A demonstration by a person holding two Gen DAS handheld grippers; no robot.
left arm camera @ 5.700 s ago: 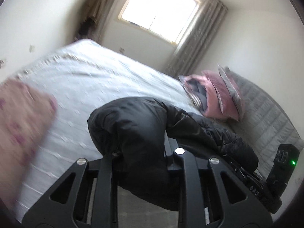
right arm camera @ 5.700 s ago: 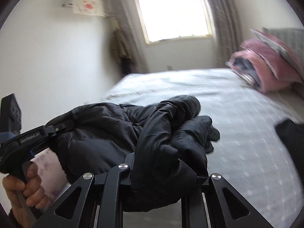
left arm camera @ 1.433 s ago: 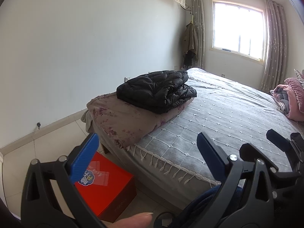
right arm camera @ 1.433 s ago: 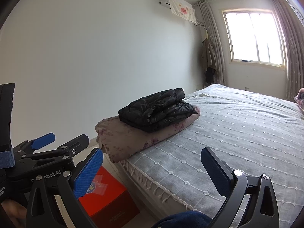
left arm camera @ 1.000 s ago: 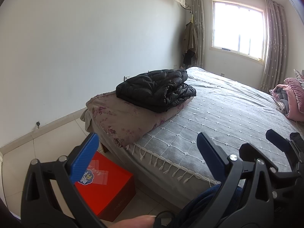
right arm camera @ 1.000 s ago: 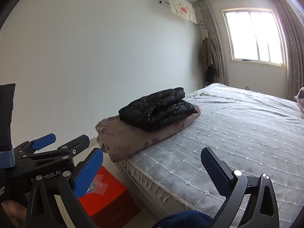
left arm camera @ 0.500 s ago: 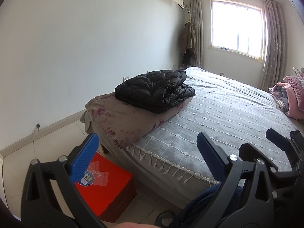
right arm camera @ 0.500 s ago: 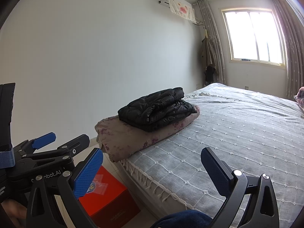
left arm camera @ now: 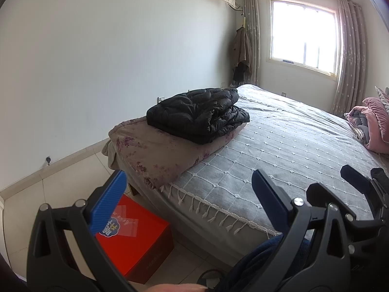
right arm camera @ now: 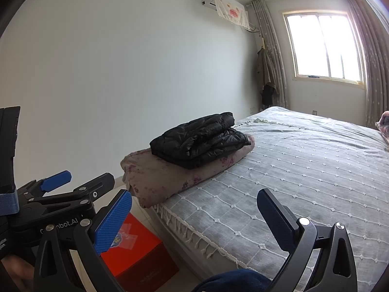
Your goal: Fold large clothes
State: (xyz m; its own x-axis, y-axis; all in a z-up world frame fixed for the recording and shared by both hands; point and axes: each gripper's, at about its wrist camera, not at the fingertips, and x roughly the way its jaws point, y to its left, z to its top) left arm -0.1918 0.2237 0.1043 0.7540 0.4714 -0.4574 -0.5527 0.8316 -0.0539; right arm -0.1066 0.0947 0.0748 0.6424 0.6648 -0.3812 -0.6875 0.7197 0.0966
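Observation:
A black puffer jacket [left arm camera: 198,113] lies folded in a neat stack on a floral quilt [left arm camera: 158,150] at the near corner of the bed; it also shows in the right wrist view [right arm camera: 198,138]. My left gripper [left arm camera: 189,199] is open and empty, held back from the bed over the floor. My right gripper [right arm camera: 194,219] is open and empty, also back from the bed edge. The right gripper shows at the right of the left wrist view [left arm camera: 359,187]; the left gripper shows at the left of the right wrist view [right arm camera: 65,187].
The bed [left arm camera: 279,150] has a grey tufted cover with a fringed edge. A red box [left arm camera: 136,238] stands on the tiled floor beside it. Pink bedding [left arm camera: 372,121] is piled at the far right. A coat [left arm camera: 240,51] hangs by the window.
Over several seconds both grippers let go of the jacket, opened and drew back from the bed. In the last second the views hardly shift.

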